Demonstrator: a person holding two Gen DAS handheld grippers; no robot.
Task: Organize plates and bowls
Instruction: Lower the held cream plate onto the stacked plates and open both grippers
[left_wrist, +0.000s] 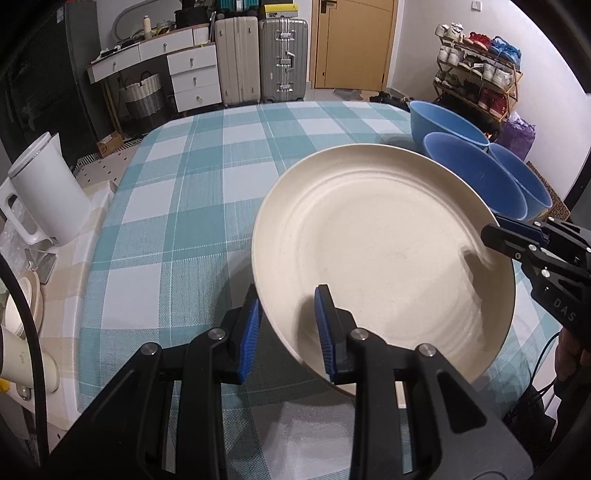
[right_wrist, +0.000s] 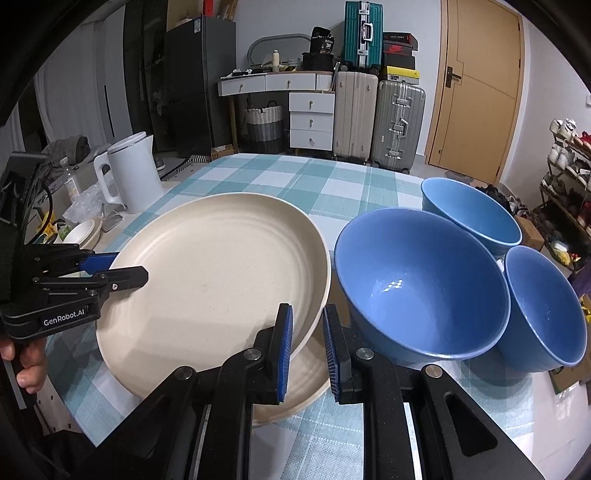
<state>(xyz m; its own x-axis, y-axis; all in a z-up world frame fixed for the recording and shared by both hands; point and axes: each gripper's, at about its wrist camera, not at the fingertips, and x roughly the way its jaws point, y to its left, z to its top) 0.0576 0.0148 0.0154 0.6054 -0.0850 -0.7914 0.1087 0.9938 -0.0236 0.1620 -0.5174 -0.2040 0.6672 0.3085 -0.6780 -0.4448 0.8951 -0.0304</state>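
Both grippers point down at a slant over the checked table (left_wrist: 192, 192). The left gripper (left_wrist: 288, 325) is clamped on the near left rim of a cream plate (left_wrist: 380, 251), and the right gripper (right_wrist: 306, 343) is clamped on its right rim, so the plate hangs tilted between them. Under it lies a second cream plate (right_wrist: 306, 384) on the cloth. Just right of the plates stand three empty blue bowls (right_wrist: 417, 280), close together. A white kettle (right_wrist: 133, 173) stands far left
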